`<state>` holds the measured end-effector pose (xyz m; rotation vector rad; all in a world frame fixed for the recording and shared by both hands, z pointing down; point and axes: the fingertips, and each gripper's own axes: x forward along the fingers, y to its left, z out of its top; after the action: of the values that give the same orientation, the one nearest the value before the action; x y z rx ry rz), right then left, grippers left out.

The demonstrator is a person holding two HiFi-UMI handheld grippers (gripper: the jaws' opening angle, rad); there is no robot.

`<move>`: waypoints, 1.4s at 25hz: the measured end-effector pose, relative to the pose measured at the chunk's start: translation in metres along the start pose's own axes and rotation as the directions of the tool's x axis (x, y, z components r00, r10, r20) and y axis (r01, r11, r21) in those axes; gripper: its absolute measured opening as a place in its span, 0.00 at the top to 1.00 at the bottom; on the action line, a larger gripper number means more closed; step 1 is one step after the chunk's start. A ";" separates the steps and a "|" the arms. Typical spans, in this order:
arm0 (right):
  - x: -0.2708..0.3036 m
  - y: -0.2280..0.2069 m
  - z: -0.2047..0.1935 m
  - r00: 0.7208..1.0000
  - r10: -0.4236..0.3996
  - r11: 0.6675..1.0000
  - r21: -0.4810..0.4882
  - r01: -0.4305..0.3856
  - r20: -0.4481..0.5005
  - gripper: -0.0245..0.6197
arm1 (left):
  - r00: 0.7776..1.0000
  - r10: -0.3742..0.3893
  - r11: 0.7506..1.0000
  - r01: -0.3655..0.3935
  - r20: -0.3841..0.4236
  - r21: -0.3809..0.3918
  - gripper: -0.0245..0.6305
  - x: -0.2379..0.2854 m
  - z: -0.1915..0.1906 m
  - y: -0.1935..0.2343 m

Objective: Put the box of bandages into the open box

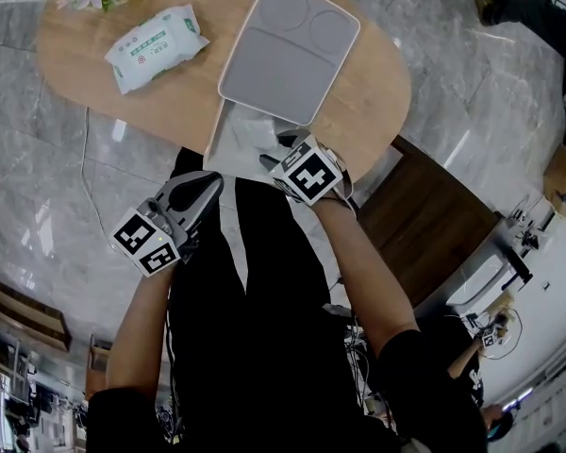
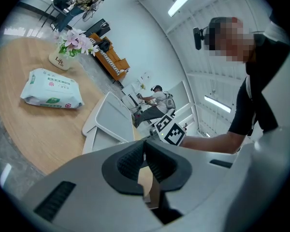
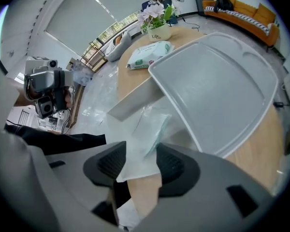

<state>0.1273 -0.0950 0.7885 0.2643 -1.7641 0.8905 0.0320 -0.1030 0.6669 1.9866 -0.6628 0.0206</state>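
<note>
The jaws of the right gripper stand apart over the near edge of the open box, and neither pad presses on anything. The box of bandages, pale with a greenish edge, lies inside the open box just beyond the jaw tips, with its near end showing in the gap between them. The lid is tipped up and back behind it. The jaws of the left gripper are closed together with nothing between them. It is held off the table, low beside the person's legs and well apart from the open box. Further back on the table lie a pack of wipes and a vase of flowers.
</note>
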 end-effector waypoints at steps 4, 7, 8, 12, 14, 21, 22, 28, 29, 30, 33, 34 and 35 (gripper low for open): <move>-0.009 -0.005 -0.006 0.998 -0.059 0.998 -0.032 0.059 -0.019 0.65 | 1.000 -0.010 1.000 0.010 -0.011 0.007 0.92 0.001 0.000 -0.002; -0.014 -0.008 -0.012 0.994 -0.103 0.993 -0.058 0.101 -0.031 0.64 | 1.000 -0.016 1.000 0.016 -0.018 0.008 0.92 0.002 -0.001 -0.002; -0.016 -0.008 -0.014 0.993 -0.112 0.992 -0.061 0.110 -0.030 0.64 | 1.000 -0.016 1.000 0.016 -0.019 0.008 0.92 0.002 -0.001 -0.002; -0.023 -0.006 -0.021 0.993 -0.119 0.992 -0.046 0.119 -0.013 0.64 | 1.000 -0.018 1.000 0.018 -0.021 0.009 0.92 0.001 -0.001 -0.002; -0.028 -0.008 -0.020 0.992 -0.122 0.992 -0.037 0.123 0.016 0.64 | 1.000 -0.018 1.000 0.018 -0.021 0.011 0.92 0.001 -0.001 -0.002; -0.079 0.012 0.032 0.931 -0.030 0.999 -0.007 0.035 0.364 0.72 | 0.999 -0.038 0.998 0.038 -0.004 0.052 0.92 -0.007 0.022 -0.023; -0.096 0.016 0.046 0.907 -0.029 0.999 -0.011 0.037 0.421 0.75 | 0.999 -0.048 0.996 0.048 0.002 0.072 0.92 -0.009 0.033 -0.029; -0.213 0.079 0.107 0.776 -0.057 0.990 -0.063 0.124 0.629 0.93 | 0.992 -0.123 0.973 0.117 0.016 0.201 0.92 -0.042 0.110 -0.110; -0.237 0.094 0.118 0.734 -0.051 0.988 -0.073 0.136 0.677 0.94 | 0.990 -0.140 0.964 0.133 0.011 0.231 0.92 -0.049 0.124 -0.126; -0.264 0.108 0.130 0.683 -0.041 0.985 -0.087 0.152 0.729 0.94 | 0.987 -0.158 0.952 0.151 0.008 0.266 0.92 -0.055 0.140 -0.142; -0.350 0.139 0.174 0.495 0.001 0.968 -0.125 0.217 0.869 0.95 | 0.973 -0.232 0.897 0.205 0.021 0.392 0.92 -0.068 0.202 -0.184; -0.378 0.151 0.185 0.435 0.020 0.962 -0.136 0.237 0.900 0.95 | 0.967 -0.255 0.876 0.220 0.024 0.430 0.92 -0.074 0.219 -0.200; -0.405 0.168 0.190 0.380 0.042 0.956 -0.147 0.253 0.924 0.95 | 0.961 -0.275 0.856 0.234 0.022 0.461 0.92 -0.081 0.231 -0.218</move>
<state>0.0498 -0.2059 0.3299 0.8239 -2.8601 0.3359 0.0028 -0.1820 0.3501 2.5331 -0.4692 -0.0789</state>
